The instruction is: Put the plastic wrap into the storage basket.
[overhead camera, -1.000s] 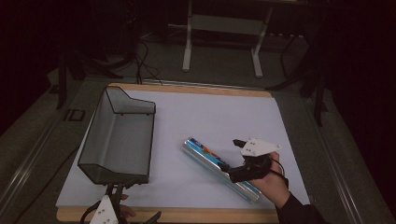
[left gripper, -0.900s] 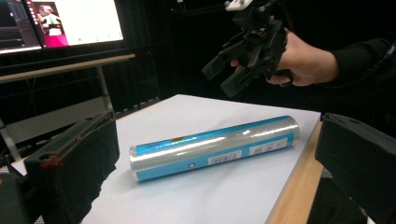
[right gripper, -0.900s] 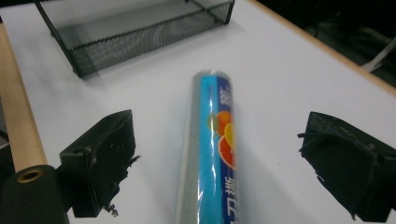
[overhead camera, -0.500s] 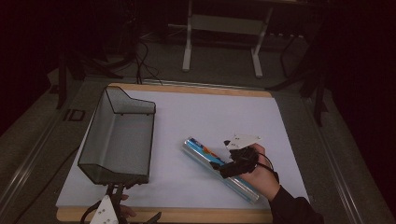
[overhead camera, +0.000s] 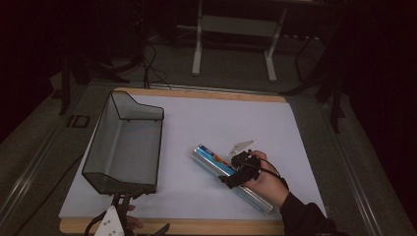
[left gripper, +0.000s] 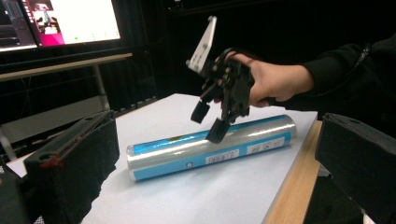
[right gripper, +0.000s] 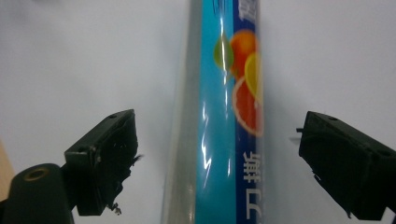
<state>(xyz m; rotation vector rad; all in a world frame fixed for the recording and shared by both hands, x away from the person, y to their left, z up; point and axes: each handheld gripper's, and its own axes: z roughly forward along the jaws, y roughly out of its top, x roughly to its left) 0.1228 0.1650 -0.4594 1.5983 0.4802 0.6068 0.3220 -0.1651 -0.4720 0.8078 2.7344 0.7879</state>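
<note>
A long roll of cling film (overhead camera: pixel 210 158) in a blue wrapper with fruit pictures lies slantwise on the white mat (overhead camera: pixel 236 118), right of the middle. My right gripper (overhead camera: pixel 231 178) comes down over its middle, a hand around it. In the right gripper view the roll (right gripper: pixel 224 93) runs between the jaws of this gripper (right gripper: pixel 219 168), and both pads stand clear of it. Its jaws have just been closing a little. The left gripper view shows the same gripper (left gripper: pixel 208 122) tipped down onto the roll (left gripper: pixel 187 151). My left gripper (overhead camera: pixel 133 219) rests at the table's front edge, open (left gripper: pixel 215 186) with nothing in it.
A dark mesh bin (overhead camera: pixel 158 147) stands on the mat's left side, open on top. The wooden table edge (overhead camera: pixel 196 227) runs along the front. A metal stand (overhead camera: pixel 236 29) is on the floor behind the table. A lit screen (left gripper: pixel 70 21) glows in the left gripper view.
My right gripper has dropped and tipped down toward the roll's middle, its grey plate now lower and flatter. The roll, bin and left gripper stay where they were.
</note>
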